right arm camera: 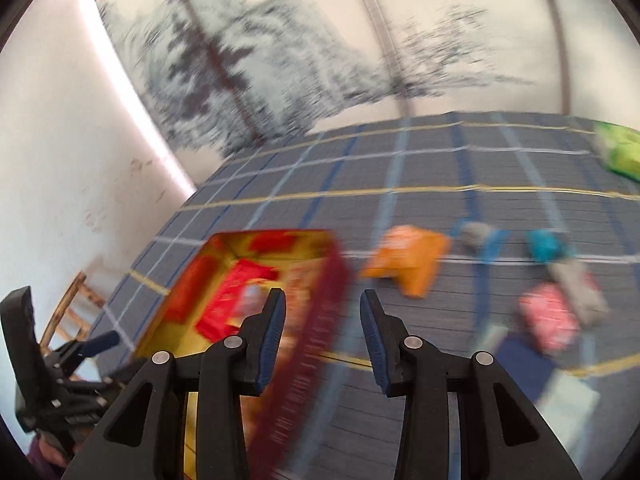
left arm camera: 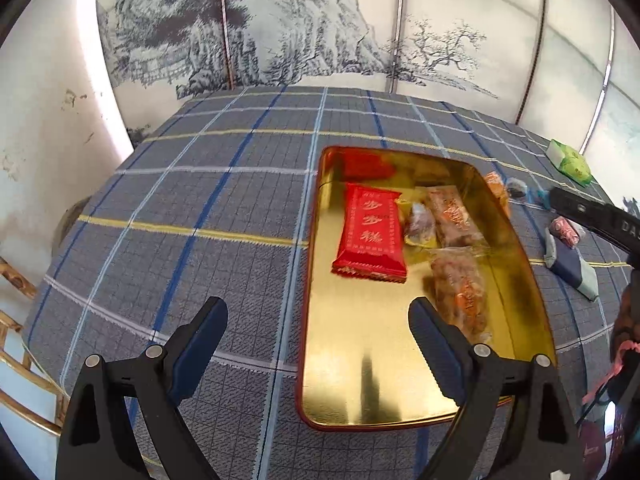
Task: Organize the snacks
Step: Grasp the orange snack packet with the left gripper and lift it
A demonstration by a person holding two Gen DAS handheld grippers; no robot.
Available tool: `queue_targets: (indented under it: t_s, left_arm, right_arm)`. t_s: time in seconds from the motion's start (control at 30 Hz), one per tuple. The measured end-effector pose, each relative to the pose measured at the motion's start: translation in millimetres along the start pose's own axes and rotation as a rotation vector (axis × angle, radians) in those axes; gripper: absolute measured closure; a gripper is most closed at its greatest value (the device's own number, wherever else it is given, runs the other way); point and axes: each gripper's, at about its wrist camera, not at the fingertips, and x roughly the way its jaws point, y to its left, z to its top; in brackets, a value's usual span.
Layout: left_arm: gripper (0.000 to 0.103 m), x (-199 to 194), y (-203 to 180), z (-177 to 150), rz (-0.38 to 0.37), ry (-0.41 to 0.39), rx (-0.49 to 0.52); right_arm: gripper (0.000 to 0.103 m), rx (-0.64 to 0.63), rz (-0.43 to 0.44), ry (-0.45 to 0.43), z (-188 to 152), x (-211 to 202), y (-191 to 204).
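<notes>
Black gripper (left arm camera: 318, 320), blue pads (left arm camera: 200, 344)

Near half of my gold-lined rectangular tin (left arm camera: 400, 380) lies bare, open to entry from above; its far half is crowded by a red flat packet (left arm camera: 370, 236) and clear-wrapped snacks (left arm camera: 456, 280). Left of the tin, the grey-blue plaid tablecloth (left arm camera: 180, 208) is unobstructed. Right of it, scattered packets, orange (right arm camera: 408, 258) and pink (right arm camera: 550, 316), narrow the passage.

red packet (left arm camera: 370, 234): 步步糕 (gold characters) | black device (left arm camera: 592, 216): "DA", cut off
</notes>
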Motion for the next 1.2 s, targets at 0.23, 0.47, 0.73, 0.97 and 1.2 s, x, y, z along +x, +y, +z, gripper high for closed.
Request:
queue_targets:
  t_s: [0.23,0.47,0.73,0.97,1.2]
  left_arm:
    - [0.013,-15.1,-50.2,18.3,-0.075,-0.015,0.147]
    - [0.013,-15.5,-126.4,60.1,-0.22,0.014,0.34]
    - [0.013,53.8,-213.5,123.0,-0.307,0.144,0.501]
    - [0.021,138.6,-233.8,140.1,-0.251,0.31,0.516]
    - [0.058,174.2,-229.7,133.6,-0.259,0.4,0.507]
  right_arm:
    - [0.061,0.115,-0.267,-0.019,-23.0,-55.2,-116.5]
    - [0.061,0.107,-0.442,-0.012,-39.9,-71.4,-191.6]
    - [0.058,0.142,-0.368,-0.049,-45.4,-77.5,-203.5]
    - [0.056,0.163,-0.301,-0.066,-47.5,-80.3,-207.2]
    - [0.054,0.157,-0.277,-0.06,-46.9,-78.2,-204.6]
